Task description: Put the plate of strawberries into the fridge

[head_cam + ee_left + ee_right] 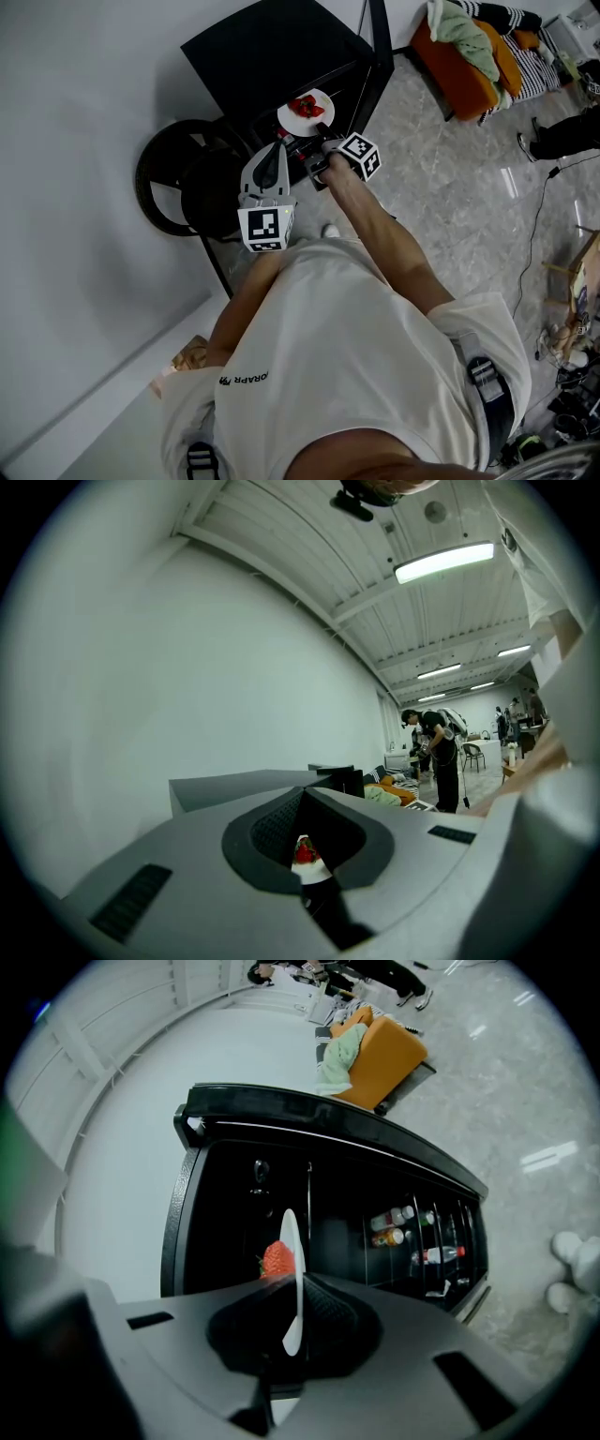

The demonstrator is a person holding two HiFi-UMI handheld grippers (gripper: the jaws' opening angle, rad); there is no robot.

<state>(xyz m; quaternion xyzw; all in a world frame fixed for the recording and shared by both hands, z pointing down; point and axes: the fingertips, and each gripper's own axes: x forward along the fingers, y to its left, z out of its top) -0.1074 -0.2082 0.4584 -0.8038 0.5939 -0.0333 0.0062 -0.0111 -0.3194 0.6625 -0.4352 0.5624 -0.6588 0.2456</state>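
A white plate [306,112] with red strawberries [306,105] hangs in front of the open black fridge [262,47]. My right gripper [322,129] is shut on the plate's near rim. In the right gripper view the plate [292,1279] stands edge-on between the pads of the right gripper [295,1288], a strawberry [277,1258] shows on its left side, and the dark fridge interior [234,1204] lies behind. My left gripper [277,145] is just left of the plate, apart from it. In its own view the left gripper [302,797] has its jaws together and holds nothing, with the strawberries [305,851] seen beyond.
The fridge door [375,66] stands open to the right, and its shelves hold bottles [403,1225]. A round black chair [178,178] sits left of the fridge against the white wall. An orange sofa [469,52] with clothes is at the back right. A person [436,752] stands far off.
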